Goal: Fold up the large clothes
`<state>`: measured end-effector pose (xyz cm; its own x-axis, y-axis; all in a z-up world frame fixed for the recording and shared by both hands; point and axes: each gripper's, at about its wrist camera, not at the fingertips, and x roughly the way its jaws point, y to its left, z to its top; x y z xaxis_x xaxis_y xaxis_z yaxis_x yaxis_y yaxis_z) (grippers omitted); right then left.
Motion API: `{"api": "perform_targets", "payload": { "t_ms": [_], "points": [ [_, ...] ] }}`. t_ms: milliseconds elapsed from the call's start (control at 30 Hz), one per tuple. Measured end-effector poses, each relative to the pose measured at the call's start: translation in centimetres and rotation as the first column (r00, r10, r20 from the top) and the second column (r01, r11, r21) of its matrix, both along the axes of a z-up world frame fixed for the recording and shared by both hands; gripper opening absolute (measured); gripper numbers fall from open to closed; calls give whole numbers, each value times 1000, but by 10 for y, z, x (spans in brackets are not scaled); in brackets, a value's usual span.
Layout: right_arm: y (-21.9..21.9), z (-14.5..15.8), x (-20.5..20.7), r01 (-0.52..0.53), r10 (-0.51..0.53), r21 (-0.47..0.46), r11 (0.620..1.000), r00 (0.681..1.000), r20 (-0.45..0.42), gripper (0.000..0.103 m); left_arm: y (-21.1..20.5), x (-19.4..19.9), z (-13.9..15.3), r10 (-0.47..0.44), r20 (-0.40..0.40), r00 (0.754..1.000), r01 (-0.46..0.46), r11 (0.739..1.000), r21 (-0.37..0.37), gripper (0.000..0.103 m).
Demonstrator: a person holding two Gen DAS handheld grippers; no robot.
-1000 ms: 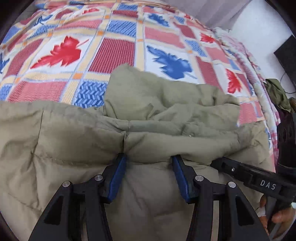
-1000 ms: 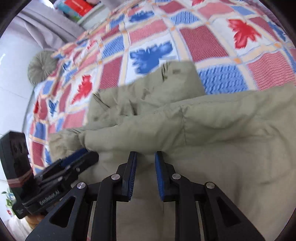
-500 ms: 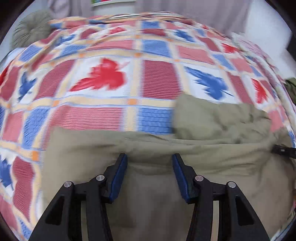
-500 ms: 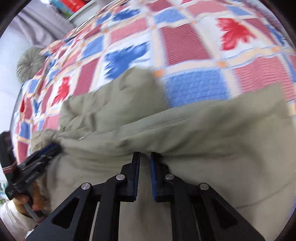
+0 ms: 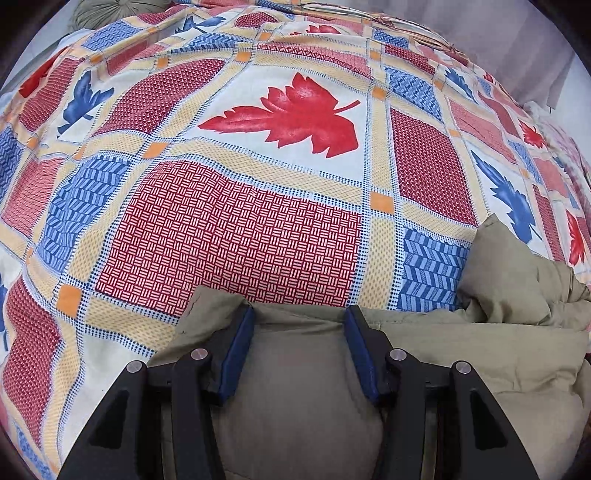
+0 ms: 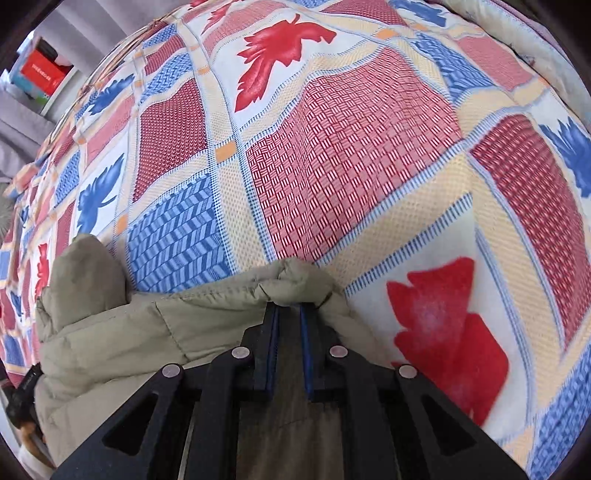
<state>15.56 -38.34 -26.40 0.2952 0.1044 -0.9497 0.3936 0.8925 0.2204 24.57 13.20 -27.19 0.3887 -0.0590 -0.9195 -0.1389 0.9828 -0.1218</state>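
An olive-green padded jacket (image 5: 498, 332) lies on a bed with a patchwork leaf-print cover (image 5: 258, 155). My left gripper (image 5: 299, 321) has its blue-padded fingers wide apart, with a thick fold of the jacket's edge bulging between them. My right gripper (image 6: 290, 310) is shut on a bunched corner of the jacket (image 6: 147, 317). The jacket's bulk spreads right in the left wrist view and left in the right wrist view, where a puffy lobe (image 6: 85, 273) stands up.
A round grey-green cushion (image 5: 110, 11) lies at the far edge of the bed. A shelf with a red box (image 6: 40, 72) stands beyond the bed. Grey curtains (image 5: 517, 33) hang behind it. The other handle (image 6: 22, 395) shows at the lower left.
Both grippers have moved apart toward opposite ends of the jacket's edge. The jacket is now stretched out between them. The right gripper's fingers have closed tighter on the fabric.
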Motion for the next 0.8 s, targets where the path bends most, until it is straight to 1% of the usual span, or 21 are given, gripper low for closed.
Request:
{"api": "perform_targets", "payload": {
  "t_ms": [100, 200, 267, 333, 400, 567, 667, 800],
  "points": [
    [3, -3, 3, -12, 12, -24, 1000, 1000, 7, 10, -1, 2, 1, 2, -2, 1000, -2, 1000, 3, 54],
    [2, 0, 4, -9, 9, -27, 1000, 1000, 0, 10, 0, 1, 11, 7, -27, 1000, -6, 1000, 16, 54],
    [4, 6, 3, -10, 10, -36, 999, 1000, -11, 14, 1, -4, 22, 1, -40, 999, 1, 999, 48, 54],
    [9, 16, 3, -25, 24, -59, 998, 1000, -19, 16, 2, -14, 35, -16, -38, 999, 19, 997, 78, 54],
    [14, 29, -3, -42, 42, -71, 997, 999, -8, 17, 3, -25, 48, -40, -42, 998, 44, 995, 95, 54],
    [28, 57, -28, -39, 41, -98, 994, 999, 18, 22, 9, -56, 69, -63, -72, 995, 68, 995, 74, 54],
    [42, 73, -47, -39, 41, -79, 996, 999, 36, 23, 11, -76, 74, -62, -93, 994, 67, 997, 49, 54],
    [65, 88, -71, -55, 57, -57, 997, 998, 32, 23, 11, -96, 81, -59, -114, 992, 62, 998, 25, 54]
  ]
}}
